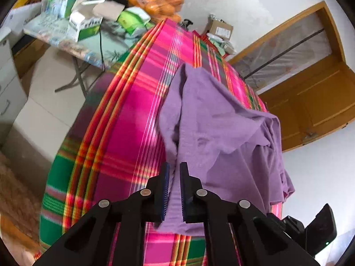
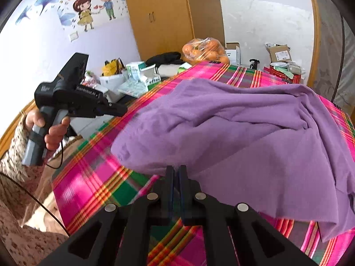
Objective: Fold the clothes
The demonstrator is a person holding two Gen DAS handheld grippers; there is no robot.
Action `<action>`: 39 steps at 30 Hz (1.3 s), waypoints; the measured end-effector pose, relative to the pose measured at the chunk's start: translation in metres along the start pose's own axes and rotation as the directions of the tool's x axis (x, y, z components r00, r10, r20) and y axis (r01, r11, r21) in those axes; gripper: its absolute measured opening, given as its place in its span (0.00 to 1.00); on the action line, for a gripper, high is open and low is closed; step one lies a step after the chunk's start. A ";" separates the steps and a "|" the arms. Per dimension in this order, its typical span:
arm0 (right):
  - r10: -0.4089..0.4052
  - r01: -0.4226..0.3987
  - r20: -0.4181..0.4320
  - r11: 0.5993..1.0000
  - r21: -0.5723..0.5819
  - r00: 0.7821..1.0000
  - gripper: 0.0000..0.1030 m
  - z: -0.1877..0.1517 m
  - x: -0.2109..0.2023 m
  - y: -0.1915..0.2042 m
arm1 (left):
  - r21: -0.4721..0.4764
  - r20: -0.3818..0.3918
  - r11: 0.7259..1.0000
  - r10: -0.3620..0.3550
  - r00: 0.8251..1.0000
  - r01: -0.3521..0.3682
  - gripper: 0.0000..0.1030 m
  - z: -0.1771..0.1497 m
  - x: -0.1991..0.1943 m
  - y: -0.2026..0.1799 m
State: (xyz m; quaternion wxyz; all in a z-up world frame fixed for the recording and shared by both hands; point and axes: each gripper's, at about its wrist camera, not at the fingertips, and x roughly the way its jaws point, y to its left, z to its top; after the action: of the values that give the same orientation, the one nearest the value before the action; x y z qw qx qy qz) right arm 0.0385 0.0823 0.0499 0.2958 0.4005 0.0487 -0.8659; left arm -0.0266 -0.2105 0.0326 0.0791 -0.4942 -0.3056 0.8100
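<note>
A purple garment (image 1: 221,133) lies rumpled on a pink, green and orange plaid cloth (image 1: 133,122) that covers the table. My left gripper (image 1: 174,166) is shut on an edge of the garment, with purple fabric pinched between its pads. In the right wrist view the garment (image 2: 244,133) is lifted into a loose mound. My right gripper (image 2: 176,168) is shut on its near edge. The left gripper (image 2: 115,109) shows there at the left, held in a hand, apart from the fabric mound.
A side table (image 1: 66,42) beyond the plaid cloth carries boxes (image 1: 84,24), a bag of oranges (image 1: 159,2) and a black item. Cardboard boxes (image 2: 279,53) stand at the far end. A wooden door (image 1: 310,102) is at the right, a wardrobe (image 2: 166,17) behind.
</note>
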 end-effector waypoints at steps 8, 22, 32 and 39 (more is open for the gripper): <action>-0.049 0.051 -0.067 0.999 0.019 0.997 0.05 -0.024 0.017 0.006 | -0.001 -0.027 1.000 0.010 1.000 -0.010 0.08 -0.019 0.004 -0.002; -0.237 0.231 -0.017 0.924 0.304 0.971 0.12 -0.071 -0.047 -0.064 | 0.237 -0.127 0.968 -0.058 0.990 0.088 0.28 -0.050 0.030 -0.097; -0.525 0.501 -0.057 0.769 0.397 0.850 0.31 -0.103 -0.123 -0.162 | 0.391 -0.274 0.898 -0.096 0.957 0.202 0.40 -0.074 0.090 -0.207; -0.570 0.555 -0.052 0.772 0.309 0.820 0.40 -0.091 -0.125 -0.205 | 0.445 -0.337 0.860 -0.100 0.936 0.252 0.43 -0.086 0.134 -0.278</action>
State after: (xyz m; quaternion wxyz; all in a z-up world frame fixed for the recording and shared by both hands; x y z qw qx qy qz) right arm 0.0490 0.3393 0.0474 -0.0424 0.3894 0.0228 -0.9198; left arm -0.0692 0.1054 0.0632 0.3197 -0.5465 -0.1233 0.7641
